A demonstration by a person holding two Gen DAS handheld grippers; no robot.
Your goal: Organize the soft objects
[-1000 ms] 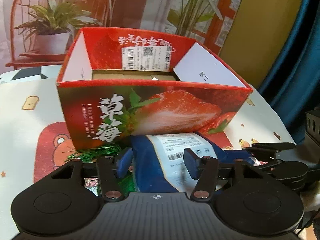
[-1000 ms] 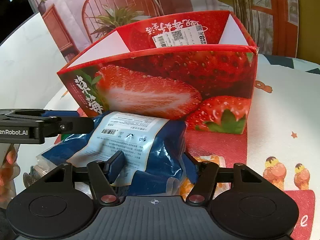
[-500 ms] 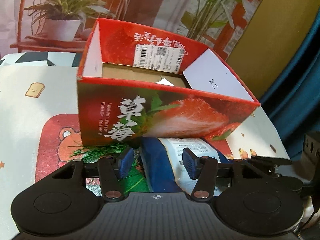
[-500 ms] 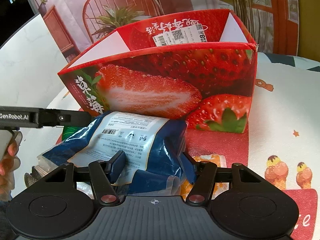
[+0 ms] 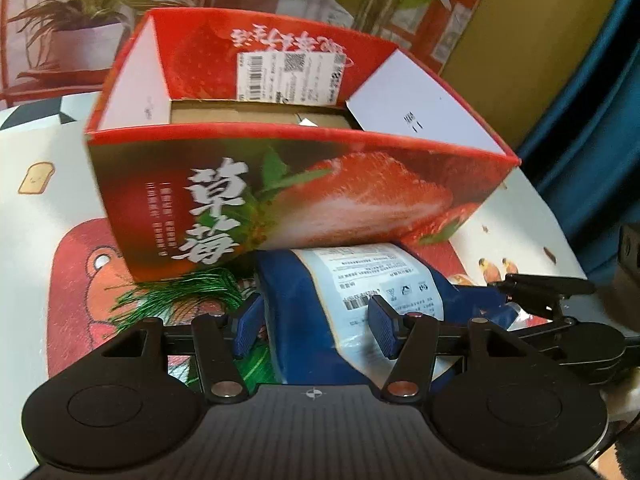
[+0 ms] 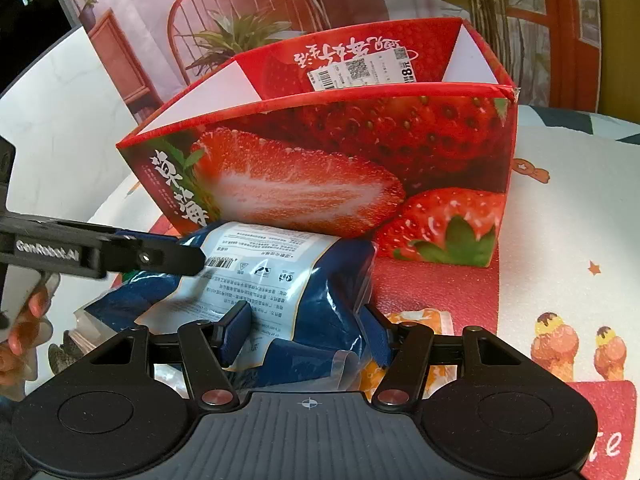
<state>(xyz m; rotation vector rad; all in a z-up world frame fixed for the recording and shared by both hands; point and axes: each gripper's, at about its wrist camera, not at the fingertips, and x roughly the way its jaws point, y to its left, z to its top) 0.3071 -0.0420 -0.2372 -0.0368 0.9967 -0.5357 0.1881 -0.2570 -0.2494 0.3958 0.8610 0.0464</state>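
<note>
Where grippers meet: one blue bag (image 5: pixel 320 312), one box (image 5: pixel 304 200) (open-topped).

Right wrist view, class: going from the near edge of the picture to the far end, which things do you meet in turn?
Right gripper → blue packet between its fingers → strawberry box → printed backdrop showing a red chair.
</note>
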